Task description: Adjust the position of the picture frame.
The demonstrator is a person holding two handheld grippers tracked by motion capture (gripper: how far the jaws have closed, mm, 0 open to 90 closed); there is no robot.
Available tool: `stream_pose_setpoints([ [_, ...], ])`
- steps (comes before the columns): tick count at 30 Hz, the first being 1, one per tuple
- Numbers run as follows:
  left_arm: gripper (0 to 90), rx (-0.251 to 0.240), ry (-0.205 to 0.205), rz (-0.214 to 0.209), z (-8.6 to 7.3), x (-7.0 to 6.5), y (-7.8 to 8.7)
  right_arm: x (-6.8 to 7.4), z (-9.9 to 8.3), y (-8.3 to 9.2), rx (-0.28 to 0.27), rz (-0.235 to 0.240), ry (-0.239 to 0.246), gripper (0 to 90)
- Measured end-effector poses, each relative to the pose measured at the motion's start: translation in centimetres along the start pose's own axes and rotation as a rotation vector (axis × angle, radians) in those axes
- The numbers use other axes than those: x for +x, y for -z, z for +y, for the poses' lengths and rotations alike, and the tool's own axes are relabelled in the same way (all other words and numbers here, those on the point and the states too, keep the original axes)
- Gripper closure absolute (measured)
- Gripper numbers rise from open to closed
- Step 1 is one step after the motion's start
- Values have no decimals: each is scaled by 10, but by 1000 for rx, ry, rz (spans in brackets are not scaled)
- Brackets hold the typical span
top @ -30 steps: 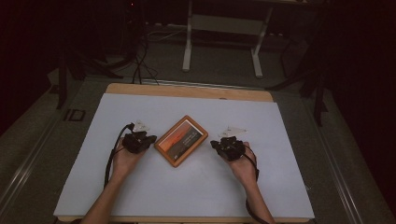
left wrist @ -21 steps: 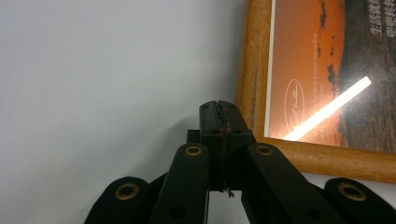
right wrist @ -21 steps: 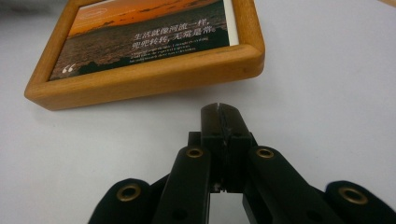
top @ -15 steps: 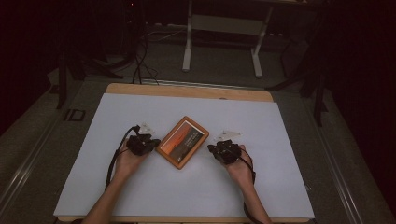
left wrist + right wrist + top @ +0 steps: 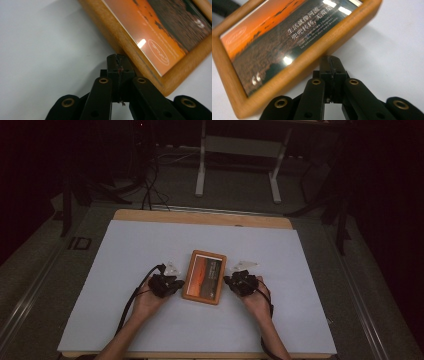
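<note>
A wooden picture frame (image 5: 204,276) with an orange sunset print lies flat on the white table cover (image 5: 125,250), near the middle. My left gripper (image 5: 176,282) is shut and empty, its closed tips (image 5: 117,58) against the frame's (image 5: 150,47) left long edge. On the opposite long side, my right gripper (image 5: 229,281) is shut too, with its tips (image 5: 329,58) touching the frame's (image 5: 287,45) wooden edge. A hand holds each gripper from below.
The white cover lies on a wooden table whose far edge (image 5: 200,216) shows bare. Beyond it, on the dark floor, stand a white metal stand (image 5: 235,165) and some cables (image 5: 147,185). Open white surface lies all around the frame.
The frame has turned from a diagonal lie to nearly upright in the picture. My left gripper has slid right and toward the person along with it; the right gripper barely shifted.
</note>
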State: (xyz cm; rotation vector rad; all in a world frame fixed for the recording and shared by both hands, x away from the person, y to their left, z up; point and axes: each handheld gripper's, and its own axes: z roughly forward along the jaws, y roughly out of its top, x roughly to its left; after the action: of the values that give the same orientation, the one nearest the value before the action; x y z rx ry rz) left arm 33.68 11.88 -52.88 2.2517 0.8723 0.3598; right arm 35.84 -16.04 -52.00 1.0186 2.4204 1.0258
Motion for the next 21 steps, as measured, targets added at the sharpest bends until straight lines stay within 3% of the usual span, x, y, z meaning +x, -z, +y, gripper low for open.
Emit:
stream_pose_setpoints([
  [7, 898, 14, -54, -31, 4, -21, -5, -12, -6, 5, 2, -3, -37, 897],
  [21, 896, -1, -28, -25, 5, -22, -6, -15, -10, 8, 8, 26, -50, 896],
])
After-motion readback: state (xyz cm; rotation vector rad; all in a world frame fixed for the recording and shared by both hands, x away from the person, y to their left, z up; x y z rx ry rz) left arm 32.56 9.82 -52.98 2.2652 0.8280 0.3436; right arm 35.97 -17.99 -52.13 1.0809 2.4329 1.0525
